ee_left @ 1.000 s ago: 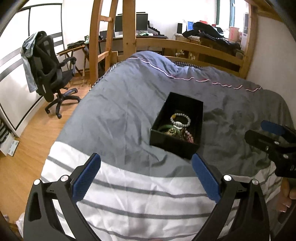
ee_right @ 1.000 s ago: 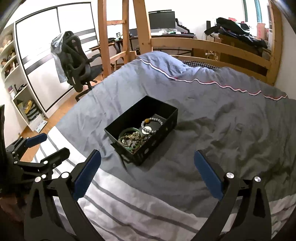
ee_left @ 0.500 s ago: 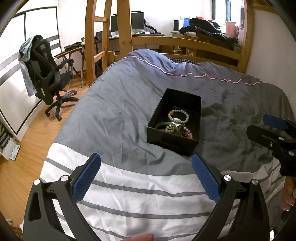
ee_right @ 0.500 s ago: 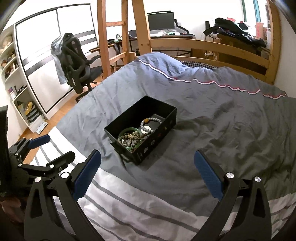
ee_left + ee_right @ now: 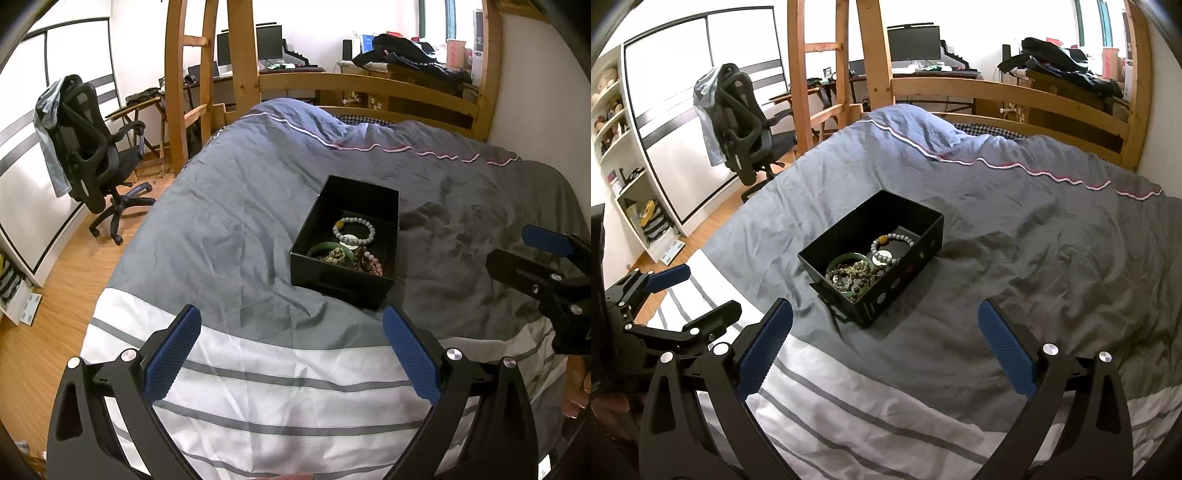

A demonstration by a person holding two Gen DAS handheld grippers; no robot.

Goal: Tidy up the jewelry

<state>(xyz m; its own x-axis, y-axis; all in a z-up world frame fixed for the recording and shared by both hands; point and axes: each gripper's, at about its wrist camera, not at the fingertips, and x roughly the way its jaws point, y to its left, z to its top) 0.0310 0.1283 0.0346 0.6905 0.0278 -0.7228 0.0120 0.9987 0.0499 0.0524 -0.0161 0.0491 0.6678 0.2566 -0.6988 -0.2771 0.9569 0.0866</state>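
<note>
Fingers of the left gripper (image 5: 291,354) and right gripper (image 5: 884,350) are held wide apart, empty, short of the black box (image 5: 345,242), now viewed slightly nearer.

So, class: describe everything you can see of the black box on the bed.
The black box is an open, lidless rectangular box, apparently stiff card, sitting flat on the grey duvet. A slot handle is cut into its near end; small printed marks dot one long side. Bracelets lie heaped at its near end; the far end looks bare. Neither gripper touches it.
</note>
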